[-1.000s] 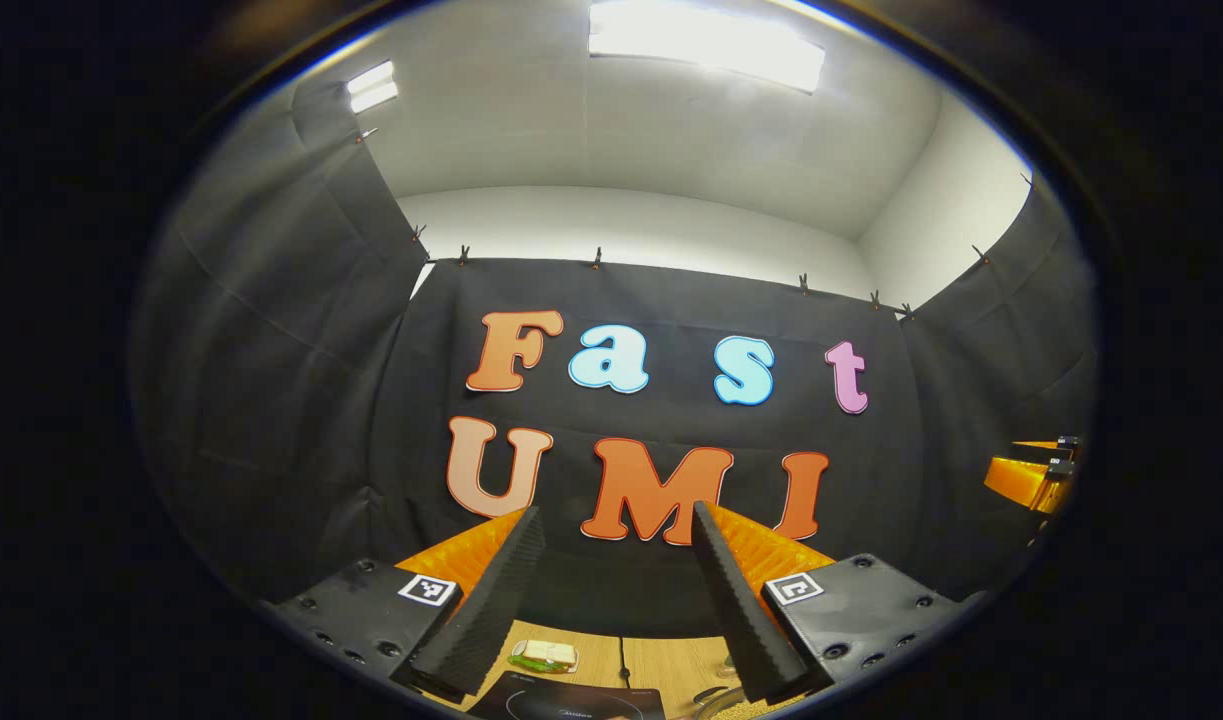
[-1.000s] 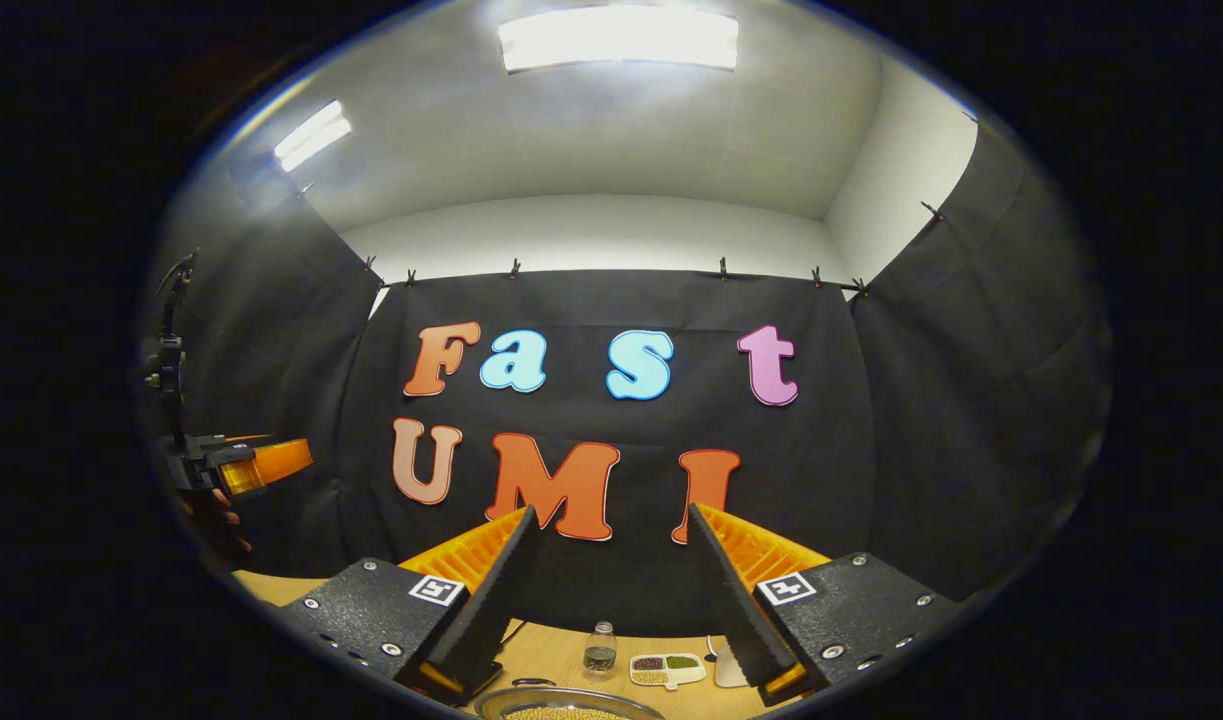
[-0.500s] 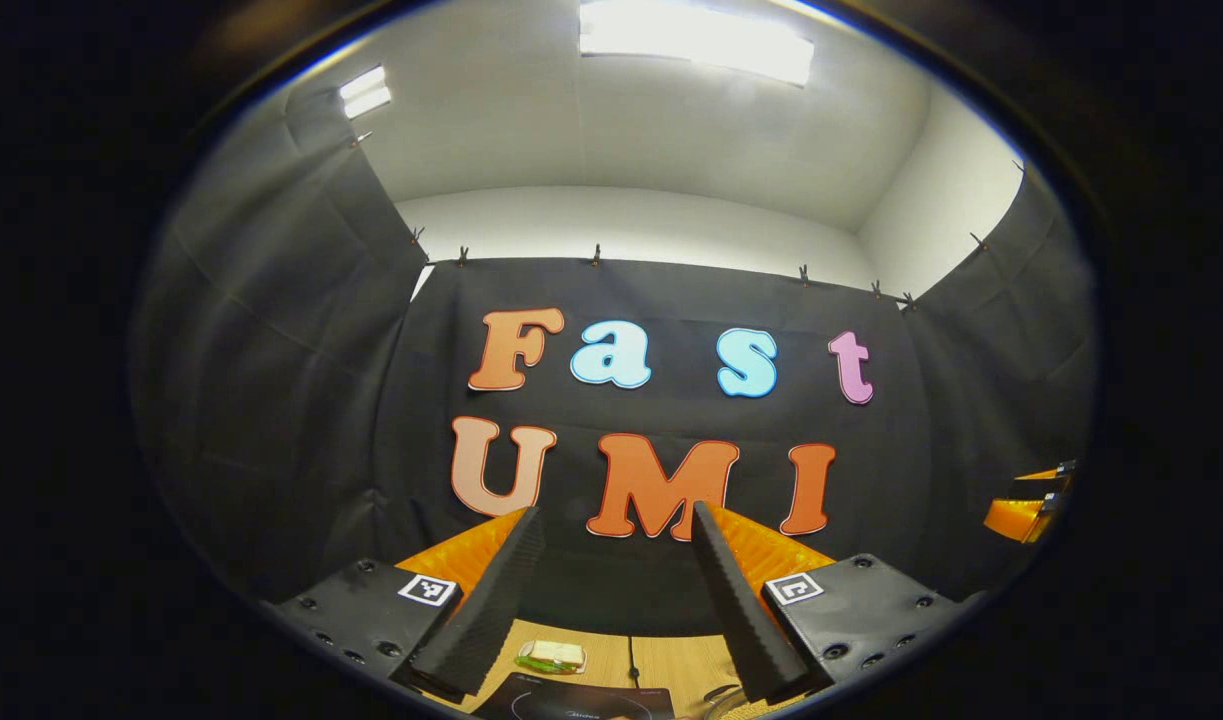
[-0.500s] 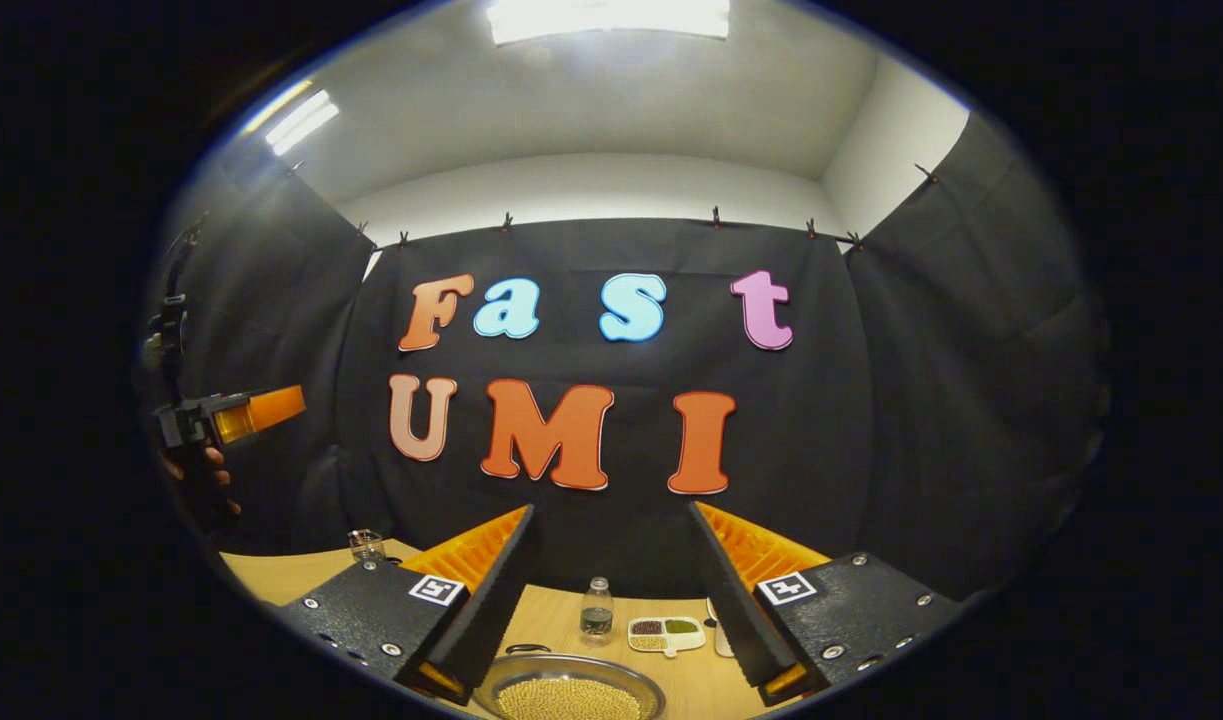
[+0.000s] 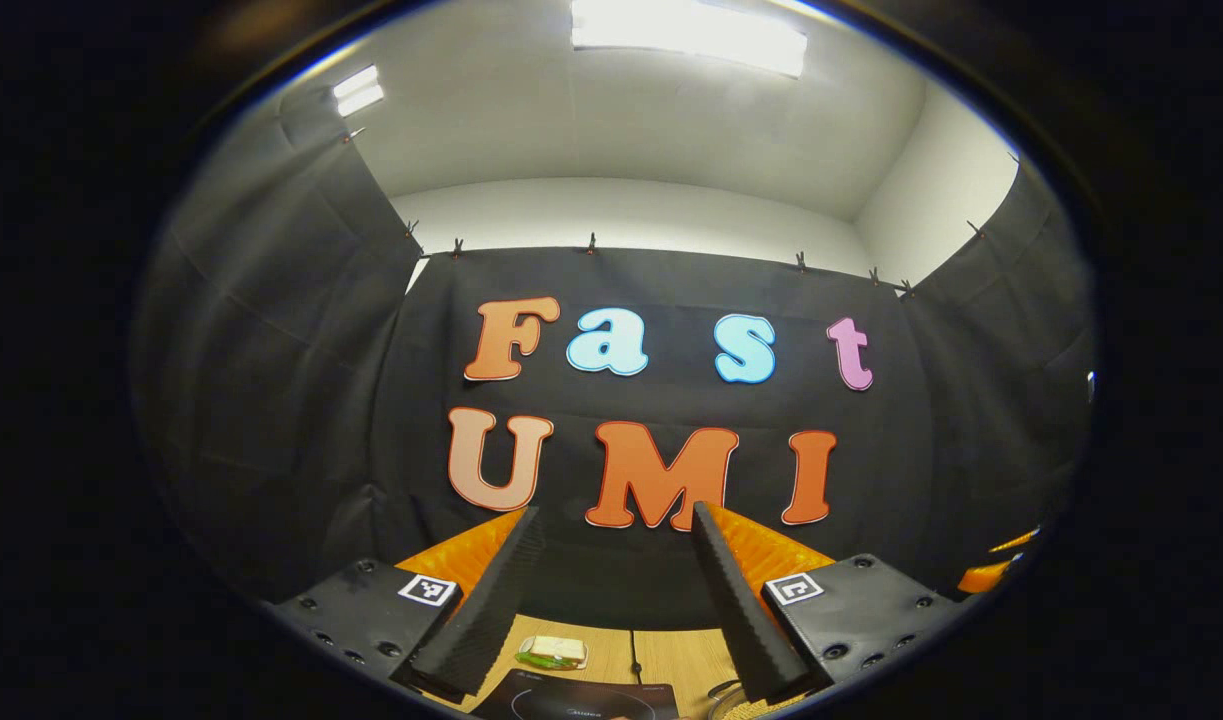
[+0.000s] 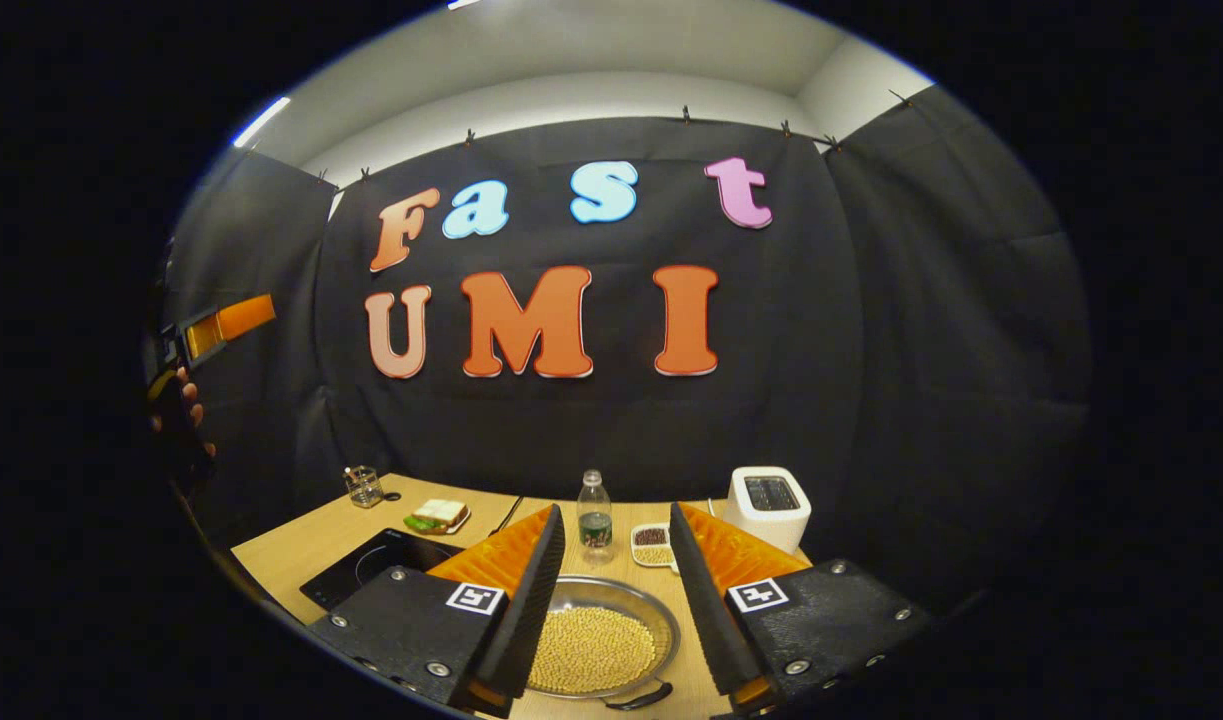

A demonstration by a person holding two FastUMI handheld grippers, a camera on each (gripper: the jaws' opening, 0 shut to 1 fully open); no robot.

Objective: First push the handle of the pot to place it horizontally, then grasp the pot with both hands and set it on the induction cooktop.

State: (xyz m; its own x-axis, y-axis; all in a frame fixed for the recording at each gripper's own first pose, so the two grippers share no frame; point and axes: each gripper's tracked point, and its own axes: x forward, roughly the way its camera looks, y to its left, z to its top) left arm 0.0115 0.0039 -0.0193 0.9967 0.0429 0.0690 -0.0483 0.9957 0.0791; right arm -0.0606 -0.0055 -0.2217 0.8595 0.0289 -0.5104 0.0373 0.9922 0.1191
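Pot point(image 6: 603, 640) sits on the wooden table point(image 6: 291, 545) low in my right gripper view, a shallow metal pan full of pale yellow beans, framed between my right gripper point(image 6: 614, 590) fingers. Jaws on that one are spread wide, nothing btwn them, and they hang above the pot w/o touching it. Pot's dark handle point(image 6: 639, 697) shows at the near rim, lower right of the bowl; can't tell its exact angle from here.

Induction cooktop point(image 6: 376, 558) is a flat black slab on the table to the left of the pot, partly behind my left-hand finger block in that view, apart from the pot. Beyond it, a sandwich on a small plate point(image 6: 437, 515) and a small glass point(image 6: 362, 486) near the back left corner. Straight behind the pot: a clear bottle point(image 6: 594, 512) w/ a dark label, then a small divided dish point(image 6: 652, 541) of beans just right of it, and a white toaster point(image 6: 767, 506) further right by the cloth wall.

Left gripper point(image 6: 219, 325) shows far left in the right gripper view, orange fingers pointing right, held up high by a hand point(image 6: 176, 420) well above table level.

In my left gripper view the left gripper's jaws are also wide apart, empty, aimed mostly at the booth wall. Bottom edge there catches the cooktop's back edge, the sandwich, and a sliver of pot rim at lower right. An orange bit at the far right edge looks like the other gripper, too small to be sure.
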